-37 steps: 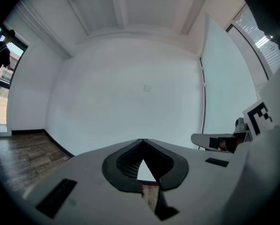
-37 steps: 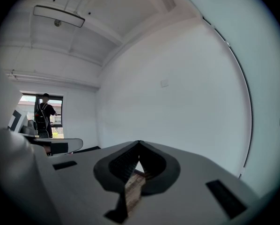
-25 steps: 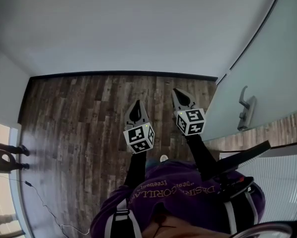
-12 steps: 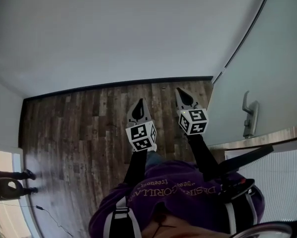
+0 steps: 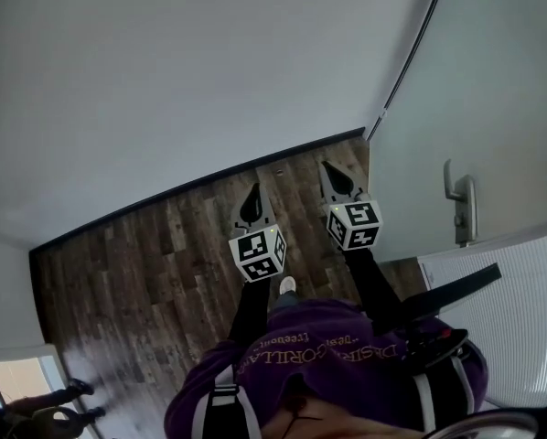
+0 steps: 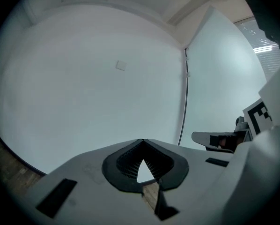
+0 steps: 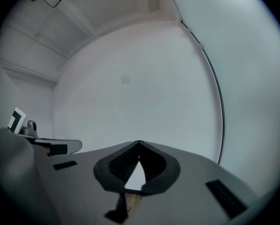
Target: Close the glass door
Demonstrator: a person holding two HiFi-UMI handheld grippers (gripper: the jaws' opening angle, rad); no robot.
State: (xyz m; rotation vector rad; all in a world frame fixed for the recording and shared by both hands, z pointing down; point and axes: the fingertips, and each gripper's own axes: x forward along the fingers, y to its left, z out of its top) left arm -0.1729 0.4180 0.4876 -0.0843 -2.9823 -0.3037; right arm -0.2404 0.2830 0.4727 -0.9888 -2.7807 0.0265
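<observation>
The frosted glass door (image 5: pixel 493 108) fills the right of the head view, with its grey lever handle (image 5: pixel 462 210) at its lower part and its dark edge (image 5: pixel 411 53) meeting the white wall. My left gripper (image 5: pixel 253 193) and right gripper (image 5: pixel 329 166) point forward side by side over the wood floor, both shut and empty. The handle lies to the right of the right gripper, apart from it. In the left gripper view the shut tips (image 6: pixel 142 140) face the wall, with the door edge (image 6: pixel 183 97) to the right. In the right gripper view the tips (image 7: pixel 139 142) meet, with the door edge (image 7: pixel 216 93) beside them.
A white wall (image 5: pixel 164 80) with a dark baseboard (image 5: pixel 200 186) stands ahead, above the wood floor (image 5: pixel 136 273). White slatted blinds (image 5: pixel 520 309) sit at lower right. Another person's feet (image 5: pixel 68 401) show at bottom left. A small square plate (image 6: pixel 121 65) is on the wall.
The whole view has swung towards the door: the handle now sits higher and closer to the right gripper. Both grippers moved with it, still shut. The other person's feet slid to the bottom left corner.
</observation>
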